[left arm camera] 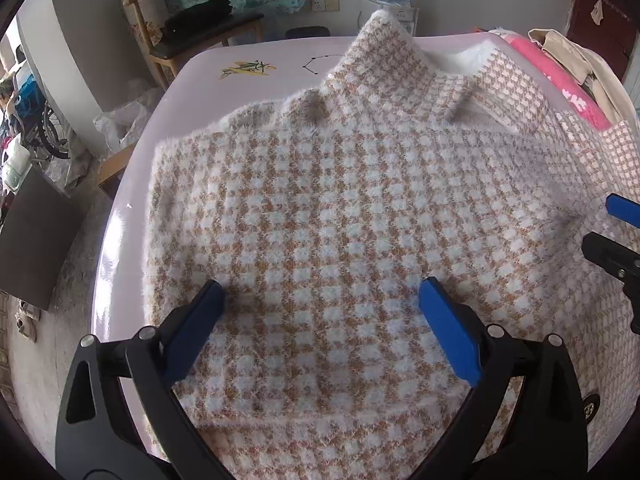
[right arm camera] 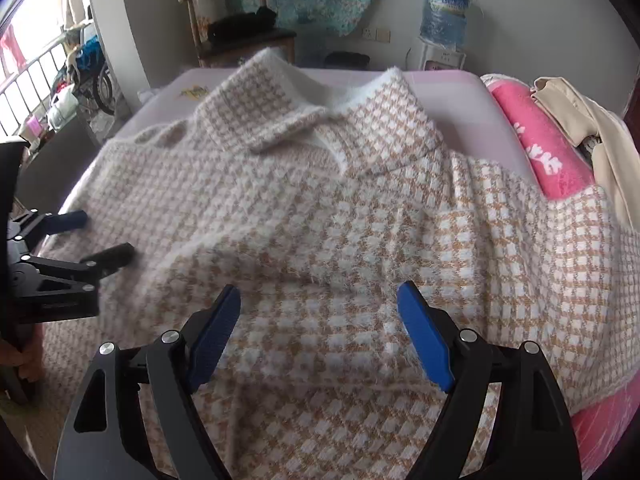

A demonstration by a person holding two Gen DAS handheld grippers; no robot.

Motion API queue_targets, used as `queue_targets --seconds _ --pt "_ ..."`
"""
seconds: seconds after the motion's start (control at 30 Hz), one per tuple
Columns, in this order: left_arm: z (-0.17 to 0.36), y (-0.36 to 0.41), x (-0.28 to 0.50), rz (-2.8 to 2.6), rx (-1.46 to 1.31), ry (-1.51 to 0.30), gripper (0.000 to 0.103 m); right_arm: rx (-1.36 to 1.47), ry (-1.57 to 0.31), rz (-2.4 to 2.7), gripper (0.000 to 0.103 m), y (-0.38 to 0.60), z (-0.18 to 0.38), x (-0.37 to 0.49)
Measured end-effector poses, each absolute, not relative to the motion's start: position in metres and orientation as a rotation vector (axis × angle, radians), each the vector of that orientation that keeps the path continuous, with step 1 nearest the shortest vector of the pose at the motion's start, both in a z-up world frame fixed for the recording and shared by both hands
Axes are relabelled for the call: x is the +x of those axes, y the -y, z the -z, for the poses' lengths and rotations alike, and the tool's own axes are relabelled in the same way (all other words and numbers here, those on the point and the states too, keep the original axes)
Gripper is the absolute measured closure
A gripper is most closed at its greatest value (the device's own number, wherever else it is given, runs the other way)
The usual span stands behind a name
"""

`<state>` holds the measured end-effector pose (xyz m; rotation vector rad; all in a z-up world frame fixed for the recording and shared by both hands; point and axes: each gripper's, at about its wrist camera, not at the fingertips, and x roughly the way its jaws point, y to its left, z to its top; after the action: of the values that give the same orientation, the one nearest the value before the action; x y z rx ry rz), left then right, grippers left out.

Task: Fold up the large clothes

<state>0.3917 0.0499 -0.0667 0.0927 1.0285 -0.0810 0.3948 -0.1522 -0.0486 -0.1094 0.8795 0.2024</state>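
Table (left arm camera: pixel 132 184) under checked sweater (left arm camera: pixel 340 208)

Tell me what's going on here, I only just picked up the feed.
A person with a gripper in each hand is folding a fuzzy tan-and-white checked sweater spread on a pale pink table. Both the left gripper and the right gripper hover open over the sweater, holding nothing. Its left side looks already folded in; the right side drapes toward a pink towel and beige garment.
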Motion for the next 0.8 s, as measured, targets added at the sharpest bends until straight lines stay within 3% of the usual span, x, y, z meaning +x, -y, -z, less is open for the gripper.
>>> queue_targets --seconds 0.43,0.8 --pt "0.068 -0.054 0.389 0.091 0.098 -1.022 0.008 -0.084 -0.947 -0.119 0.021 0.178 0.074 0.39" --pt "0.066 -0.05 0.389 0.085 0.102 -1.039 0.008 0.003 -0.93 -0.073 0.02 0.202 0.053 0.361"
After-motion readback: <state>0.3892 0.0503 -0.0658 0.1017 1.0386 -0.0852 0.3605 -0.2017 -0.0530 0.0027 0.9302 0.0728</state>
